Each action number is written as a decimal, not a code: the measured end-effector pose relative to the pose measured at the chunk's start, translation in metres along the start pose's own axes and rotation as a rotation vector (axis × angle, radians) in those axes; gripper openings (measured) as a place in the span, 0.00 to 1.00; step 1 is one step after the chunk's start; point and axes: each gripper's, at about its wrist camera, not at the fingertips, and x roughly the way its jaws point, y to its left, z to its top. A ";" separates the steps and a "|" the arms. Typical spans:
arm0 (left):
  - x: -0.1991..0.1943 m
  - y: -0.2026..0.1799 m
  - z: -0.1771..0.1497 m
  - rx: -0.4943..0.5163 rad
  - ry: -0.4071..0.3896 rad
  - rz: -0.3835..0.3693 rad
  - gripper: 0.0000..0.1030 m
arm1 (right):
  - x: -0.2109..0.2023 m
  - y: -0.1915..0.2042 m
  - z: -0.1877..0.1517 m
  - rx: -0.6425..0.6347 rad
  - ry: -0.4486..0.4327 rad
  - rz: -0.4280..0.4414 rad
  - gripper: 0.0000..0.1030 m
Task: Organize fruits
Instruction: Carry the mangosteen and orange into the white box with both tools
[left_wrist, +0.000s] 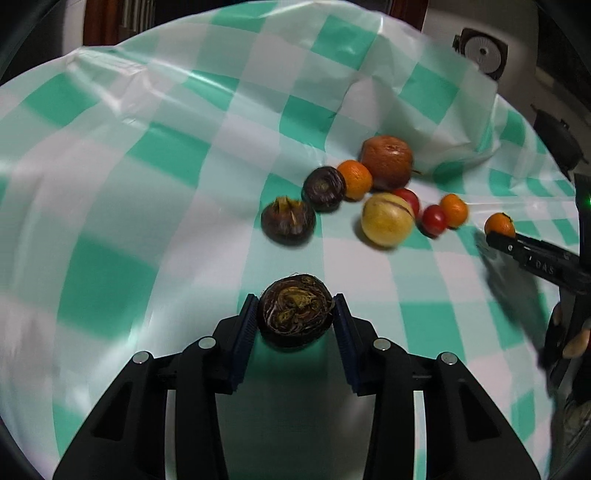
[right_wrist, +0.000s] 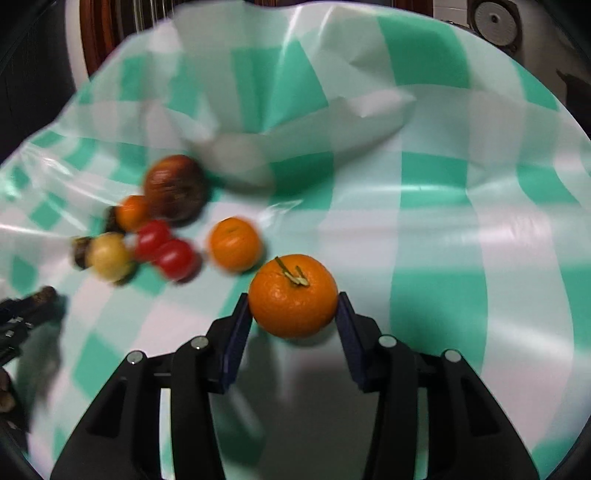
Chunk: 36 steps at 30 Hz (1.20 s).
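A: What did the left wrist view show?

B: The left hand-held gripper (left_wrist: 295, 317) was clenched on a dark brown water chestnut (left_wrist: 295, 314) at lower centre of the frame, its blue pads (left_wrist: 245, 339) pressed to both sides. The chestnut looked flattened and round, with a rough, yellowish, fibrous top facing the camera. Above it, on the green-and-white checked cloth (left_wrist: 110, 184) over the counter, lay two more dark chestnuts (left_wrist: 289, 220), a mandarin (left_wrist: 354, 179) touching a large reddish-brown fruit (left_wrist: 386, 160), a pale yellow fruit with dark stripes (left_wrist: 386, 219), two red cherry tomatoes (left_wrist: 434, 219) and another small mandarin (left_wrist: 454, 209). At the right edge the right hand-held gripper (left_wrist: 496, 234) carried an orange fruit.

A: And the right wrist view?

B: The right hand-held gripper (right_wrist: 293, 306) was grasping a bright orange mandarin (right_wrist: 293, 295) at centre frame, slightly low. Its skin was pebbled and a short green-yellow stem stuck up on top. The rest of the fruit sat blurred at left of centre: the reddish-brown one (right_wrist: 173, 188), a loose mandarin (right_wrist: 234, 243) just upper left of the held one, and the two tomatoes (right_wrist: 175, 258) beside the yellow fruit (right_wrist: 109, 256). The left hand-held gripper (right_wrist: 40, 297) showed dimly at the left edge.
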 end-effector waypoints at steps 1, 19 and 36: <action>-0.006 -0.001 -0.007 -0.004 -0.002 -0.010 0.38 | -0.007 0.005 -0.007 0.012 0.000 0.026 0.45; -0.153 0.003 -0.164 -0.073 -0.116 -0.030 0.38 | -0.147 0.133 -0.173 -0.084 -0.024 0.317 0.45; -0.275 0.108 -0.297 -0.226 -0.207 0.116 0.38 | -0.202 0.258 -0.235 -0.327 0.004 0.466 0.45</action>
